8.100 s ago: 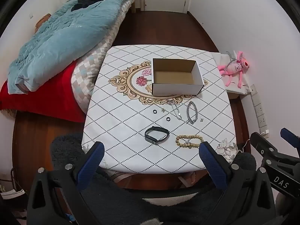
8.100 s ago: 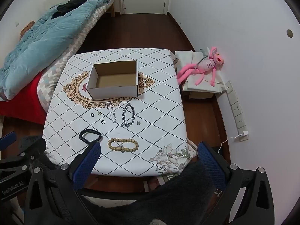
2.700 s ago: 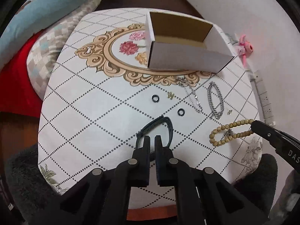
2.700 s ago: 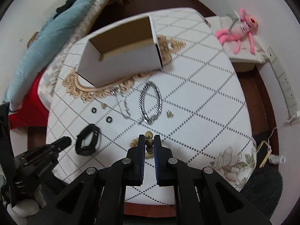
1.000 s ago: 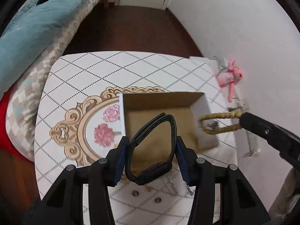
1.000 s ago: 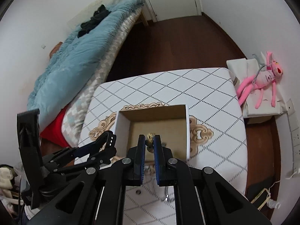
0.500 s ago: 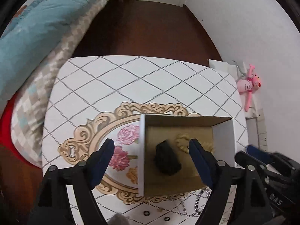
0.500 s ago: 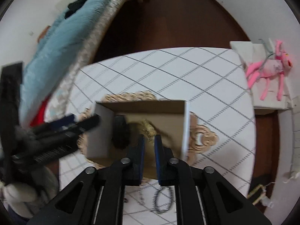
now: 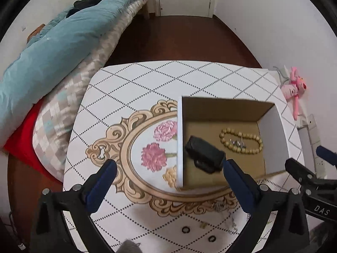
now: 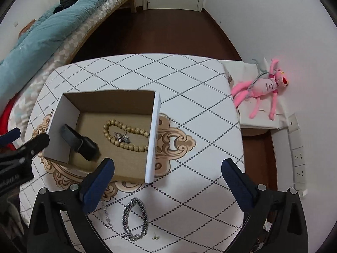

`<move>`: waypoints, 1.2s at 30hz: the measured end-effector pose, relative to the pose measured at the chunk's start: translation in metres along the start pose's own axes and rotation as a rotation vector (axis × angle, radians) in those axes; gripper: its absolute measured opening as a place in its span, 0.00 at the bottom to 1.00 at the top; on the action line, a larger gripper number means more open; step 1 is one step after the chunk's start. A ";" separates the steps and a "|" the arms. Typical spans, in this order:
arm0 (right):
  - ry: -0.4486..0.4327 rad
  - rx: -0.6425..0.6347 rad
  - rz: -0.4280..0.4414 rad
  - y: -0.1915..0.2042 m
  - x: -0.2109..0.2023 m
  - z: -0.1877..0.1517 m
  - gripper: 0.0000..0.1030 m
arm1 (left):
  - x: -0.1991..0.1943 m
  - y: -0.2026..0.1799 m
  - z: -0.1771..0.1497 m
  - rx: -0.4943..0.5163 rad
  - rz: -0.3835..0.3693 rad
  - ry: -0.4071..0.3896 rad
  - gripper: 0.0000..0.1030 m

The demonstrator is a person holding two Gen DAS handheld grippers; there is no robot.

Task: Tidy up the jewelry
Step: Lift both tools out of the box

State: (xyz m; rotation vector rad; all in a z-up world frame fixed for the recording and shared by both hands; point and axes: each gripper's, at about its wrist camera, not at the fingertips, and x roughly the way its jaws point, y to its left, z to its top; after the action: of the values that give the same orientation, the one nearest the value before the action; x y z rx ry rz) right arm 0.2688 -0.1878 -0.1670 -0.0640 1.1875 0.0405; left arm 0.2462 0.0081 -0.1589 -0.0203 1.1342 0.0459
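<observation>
Pink plush toy [image 10: 263,88], blue duvet [image 9: 54,48]

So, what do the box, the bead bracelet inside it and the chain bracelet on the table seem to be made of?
Box: looks like cardboard, white outside, plain brown matte inside.
Bead bracelet: probably wood, round tan beads with a dull surface; a small silvery charm sits in the loop.
Chain bracelet: apparently metal, silver-grey interlocked links that catch the light.

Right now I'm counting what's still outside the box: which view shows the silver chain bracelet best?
The right wrist view: the silver chain bracelet lies whole on the tablecloth, near the box. In the left wrist view it is almost wholly hidden behind the left gripper; only a thin chain shows there.
</observation>
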 end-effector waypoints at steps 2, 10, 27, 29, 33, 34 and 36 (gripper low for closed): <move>-0.017 -0.006 -0.011 0.003 -0.003 -0.004 1.00 | -0.003 0.000 -0.004 -0.007 -0.001 -0.006 1.00; -0.084 0.013 -0.020 0.010 -0.035 -0.014 1.00 | -0.032 -0.001 -0.015 -0.016 -0.001 -0.056 1.00; -0.270 0.070 -0.021 -0.003 -0.143 -0.054 1.00 | -0.127 -0.003 -0.040 -0.034 0.002 -0.207 1.00; -0.281 0.077 -0.006 -0.004 -0.153 -0.060 1.00 | -0.130 -0.003 -0.044 -0.040 0.015 -0.208 1.00; -0.257 0.083 0.018 -0.004 -0.154 -0.073 1.00 | -0.120 -0.001 -0.058 -0.038 0.043 -0.194 1.00; -0.240 0.084 0.030 -0.004 -0.148 -0.077 1.00 | -0.117 0.001 -0.061 -0.037 0.044 -0.188 1.00; -0.193 0.092 0.049 -0.004 -0.129 -0.085 1.00 | -0.103 0.004 -0.072 -0.042 0.065 -0.165 1.00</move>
State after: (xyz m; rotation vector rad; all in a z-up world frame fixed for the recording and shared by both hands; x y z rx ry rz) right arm 0.1425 -0.1978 -0.0783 0.0496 0.9966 0.0345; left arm 0.1376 0.0069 -0.0958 -0.0163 0.9685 0.1272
